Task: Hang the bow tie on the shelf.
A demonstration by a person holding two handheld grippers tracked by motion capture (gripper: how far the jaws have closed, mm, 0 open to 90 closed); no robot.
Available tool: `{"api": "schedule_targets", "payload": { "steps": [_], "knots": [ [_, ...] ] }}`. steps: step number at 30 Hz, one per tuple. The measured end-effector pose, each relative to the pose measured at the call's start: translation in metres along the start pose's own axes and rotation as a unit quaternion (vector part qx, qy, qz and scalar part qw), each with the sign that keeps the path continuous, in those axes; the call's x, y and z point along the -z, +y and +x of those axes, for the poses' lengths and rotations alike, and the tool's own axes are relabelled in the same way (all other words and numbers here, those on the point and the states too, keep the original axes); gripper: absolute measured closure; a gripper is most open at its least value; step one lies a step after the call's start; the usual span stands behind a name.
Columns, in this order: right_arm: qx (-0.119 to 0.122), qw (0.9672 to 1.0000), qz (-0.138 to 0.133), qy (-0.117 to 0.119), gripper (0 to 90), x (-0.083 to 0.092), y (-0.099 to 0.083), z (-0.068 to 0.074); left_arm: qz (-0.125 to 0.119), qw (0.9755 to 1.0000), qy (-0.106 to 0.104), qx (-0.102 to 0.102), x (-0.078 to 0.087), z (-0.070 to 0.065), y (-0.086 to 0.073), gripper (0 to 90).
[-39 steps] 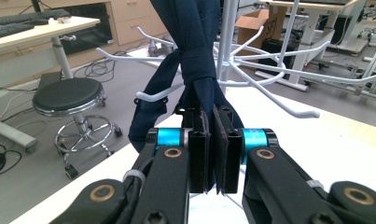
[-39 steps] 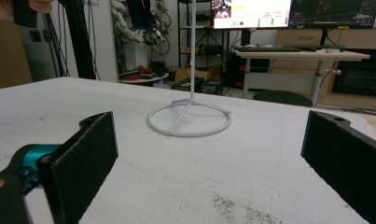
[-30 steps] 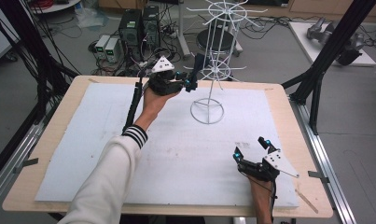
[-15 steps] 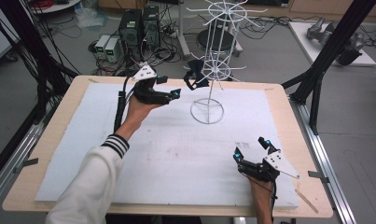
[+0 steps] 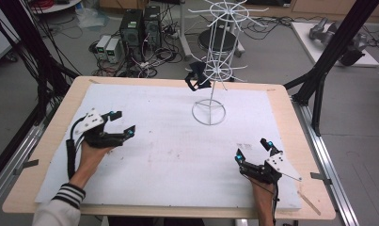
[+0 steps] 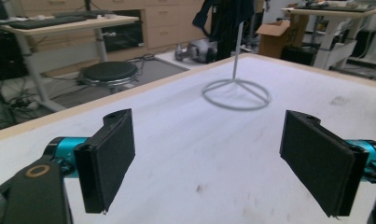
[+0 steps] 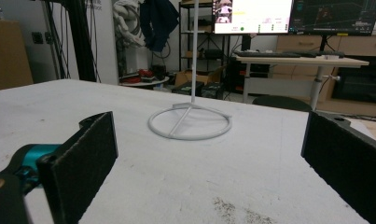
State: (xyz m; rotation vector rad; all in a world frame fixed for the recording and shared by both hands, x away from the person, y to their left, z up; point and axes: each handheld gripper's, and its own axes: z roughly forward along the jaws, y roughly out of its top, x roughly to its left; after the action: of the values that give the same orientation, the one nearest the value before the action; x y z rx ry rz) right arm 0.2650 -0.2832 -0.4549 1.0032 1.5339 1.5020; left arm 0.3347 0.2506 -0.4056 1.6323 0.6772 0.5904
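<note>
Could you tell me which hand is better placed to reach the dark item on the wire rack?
Probably left: the dark item hangs on the left side of the wire rack, facing the open left tongs; the right tongs sit beyond the pole.

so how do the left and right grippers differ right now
The left gripper sits toward the left edge of the white mat, about halfway up it; the right gripper rests near the mat's front right corner. The left gripper's jaws have just been opening; nothing is between them. The left gripper points right across the mat, the right one up and leftward. Both are open, empty, and apart from the wire stand and the dark item hanging on it.
</note>
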Motion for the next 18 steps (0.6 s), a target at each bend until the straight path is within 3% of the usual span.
{"api": "schedule_targets", "payload": {
  "steps": [7, 15, 18],
  "knots": [
    [0.001, 1.0000, -0.001, -0.001, 2.6, 0.000, 0.000, 0.000, -0.043, 0.9984, 0.035, 0.012, 0.042, -0.001, -0.027, 17.4],
    [0.001, 1.0000, -0.002, -0.002, 2.6, 0.000, 0.000, -0.001, -0.072, 0.9954, 0.057, 0.029, 0.052, -0.006, -0.052, 17.2],
    [0.002, 1.0000, -0.003, -0.002, 2.6, 0.000, 0.000, 0.000, -0.079, 0.9939, 0.074, 0.023, 0.053, -0.009, -0.057, 16.6]
  ]
}}
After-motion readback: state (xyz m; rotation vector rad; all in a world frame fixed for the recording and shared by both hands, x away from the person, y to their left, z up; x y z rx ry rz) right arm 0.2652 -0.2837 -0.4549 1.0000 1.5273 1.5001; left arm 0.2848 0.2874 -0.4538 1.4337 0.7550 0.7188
